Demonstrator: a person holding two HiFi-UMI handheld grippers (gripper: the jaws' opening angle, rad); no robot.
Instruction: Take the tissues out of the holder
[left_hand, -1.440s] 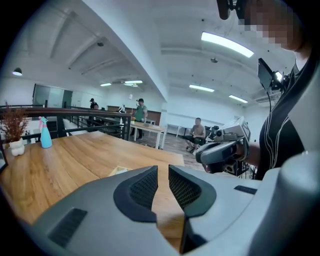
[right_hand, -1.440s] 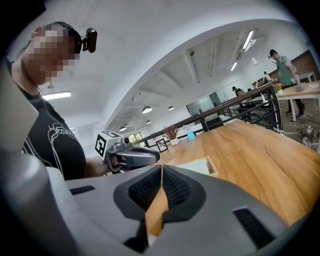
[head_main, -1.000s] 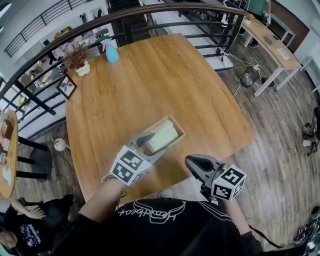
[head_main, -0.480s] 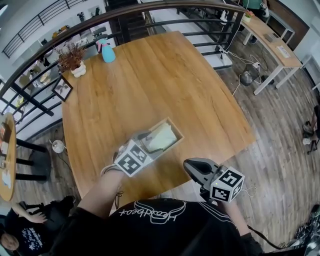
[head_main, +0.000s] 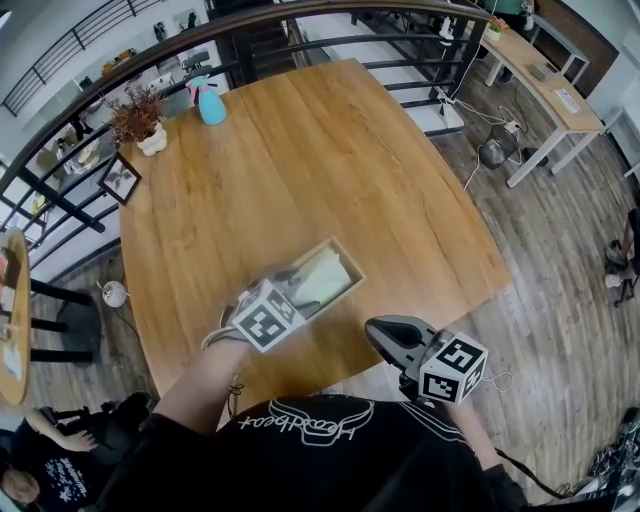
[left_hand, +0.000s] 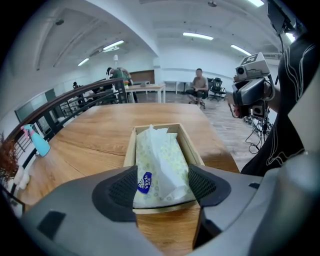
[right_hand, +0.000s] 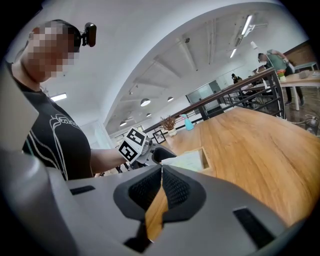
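Room: open office floor with a large wooden surface (head_main: 300, 160) in front of the person.
Far corner: blue spray bottle (head_main: 210, 103), dried plant in a white pot (head_main: 145, 120), picture frame (head_main: 120, 181); all well apart from the work.
Holder (left_hand: 131, 145): open wooden box lying flat near the surface's near edge.
Tissues (left_hand: 160, 160): soft pack with a pale green print and a blue label at its near end, inside the holder; one sheet (left_hand: 156, 136) stands up from the top.
Left gripper (left_hand: 162, 185): tilted down over the holder's near end; jaws have just been opening and stand spread wide, the pack's end between them, pads not pressing on it.
Right gripper (right_hand: 161, 187): off the near edge, apart from the holder; jaws pressed together on nothing.
Step in hand: judged as the approach; pack not yet lifted.
Method: lower the jaws inside the walls, straddle the pack's body rather than the loose sheet, close gently, lift straight up; steady the holder with the right if it rises.
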